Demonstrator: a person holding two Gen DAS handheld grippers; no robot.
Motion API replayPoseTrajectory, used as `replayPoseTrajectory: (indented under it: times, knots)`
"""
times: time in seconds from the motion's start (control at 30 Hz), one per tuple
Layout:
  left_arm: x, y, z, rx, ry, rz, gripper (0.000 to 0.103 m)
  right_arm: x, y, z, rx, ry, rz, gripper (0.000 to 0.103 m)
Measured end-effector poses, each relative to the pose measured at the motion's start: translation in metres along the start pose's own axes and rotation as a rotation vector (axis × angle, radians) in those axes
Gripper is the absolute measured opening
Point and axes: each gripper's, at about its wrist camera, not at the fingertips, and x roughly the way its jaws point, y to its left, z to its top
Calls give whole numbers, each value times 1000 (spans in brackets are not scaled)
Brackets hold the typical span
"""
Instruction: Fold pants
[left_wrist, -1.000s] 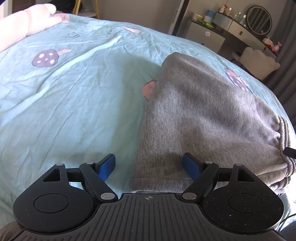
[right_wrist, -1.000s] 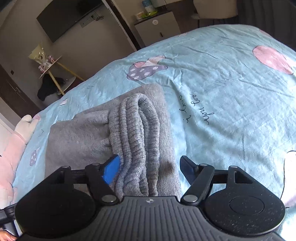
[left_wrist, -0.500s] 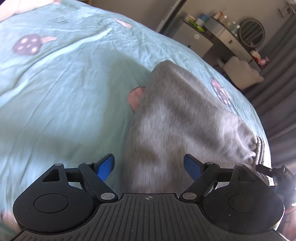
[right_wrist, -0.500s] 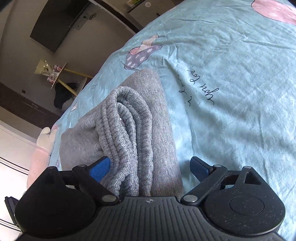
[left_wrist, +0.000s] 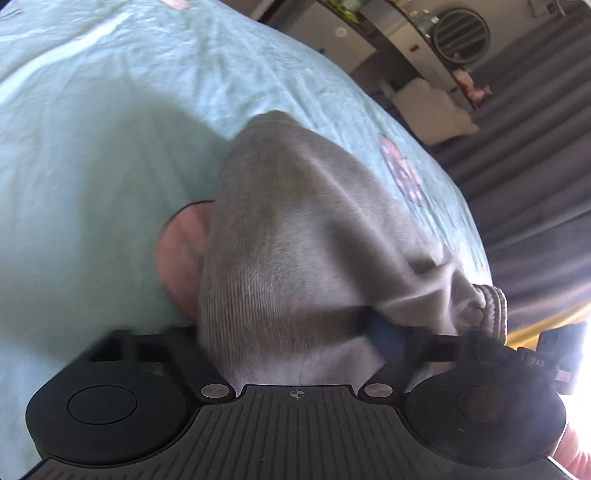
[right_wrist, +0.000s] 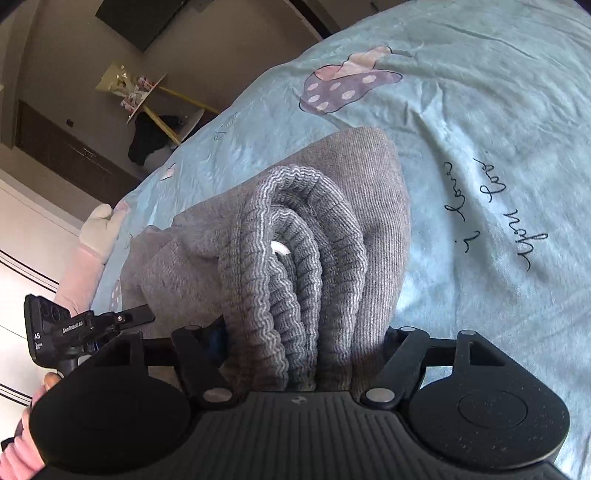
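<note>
The grey knit pants (left_wrist: 295, 236) lie folded on the light blue bedsheet (left_wrist: 92, 147). My left gripper (left_wrist: 291, 332) is shut on the near folded edge, which is raised off the bed; cloth covers its fingers. In the right wrist view the ribbed waistband end of the pants (right_wrist: 295, 258) is bunched in thick folds. My right gripper (right_wrist: 303, 339) is shut on that bunch and holds it up. The left gripper also shows at the left of that view (right_wrist: 92, 325).
The bedsheet (right_wrist: 480, 147) has mushroom prints and script lettering. A pink and white plush (right_wrist: 92, 251) lies at the bed's far end. A dresser with a round mirror (left_wrist: 461, 26), a white chair (left_wrist: 424, 103) and dark curtains stand beyond the bed.
Both grippers have closed from open onto the pants. Both ends of the cloth have lifted off the sheet and both cameras have tilted.
</note>
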Motion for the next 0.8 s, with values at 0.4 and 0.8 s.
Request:
replayPoseTrajectory:
  times: [0.4,0.8]
  knots:
    - [-4,-13,3,-4,-43,-17,29,-4,19,-1,-64,-61,-34,62]
    - [-28,-69,27,43,-230,153,57,-54,25,53,-59,-243,-180,79]
